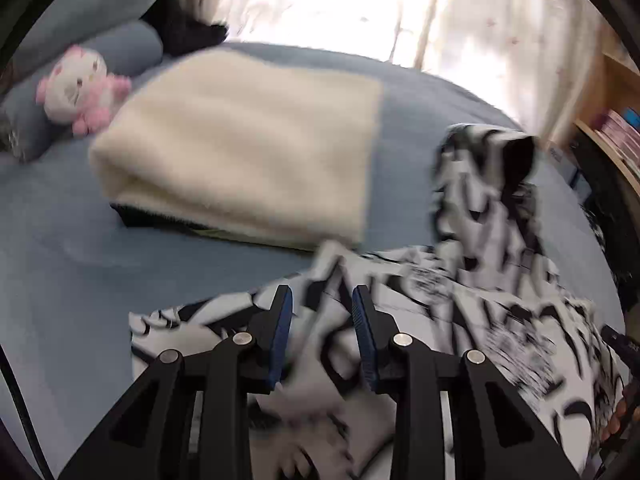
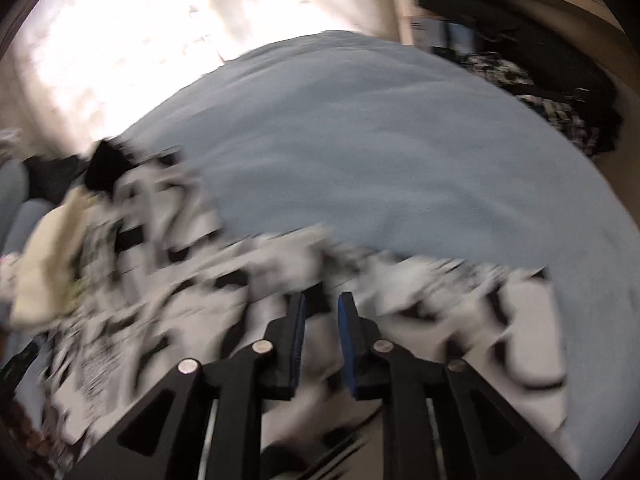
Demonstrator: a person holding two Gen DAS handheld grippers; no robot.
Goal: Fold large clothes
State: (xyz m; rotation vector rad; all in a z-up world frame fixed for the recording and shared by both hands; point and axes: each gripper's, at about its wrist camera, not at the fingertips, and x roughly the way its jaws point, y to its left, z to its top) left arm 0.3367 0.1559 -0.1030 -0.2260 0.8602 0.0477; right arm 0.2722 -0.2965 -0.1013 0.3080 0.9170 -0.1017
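One black-and-white printed garment [image 1: 500, 312] lies crumpled on one blue-covered bed [image 1: 80, 272]; one folded cream fleece blanket [image 1: 248, 144] sits beyond it, with one dark folded item [image 1: 132, 216] showing at its lower edge; one pink-and-white plush toy [image 1: 80, 88] rests against two blue-grey pillows [image 1: 88, 12]; one wooden shelf unit [image 1: 616, 92] stands at the bed's side; two black grippers with blue pads appear, one left gripper [image 1: 322, 300] and one right gripper [image 2: 322, 304], each with two fingers; one black-and-white checked cloth [image 2: 552, 100] lies off the bed's far edge.
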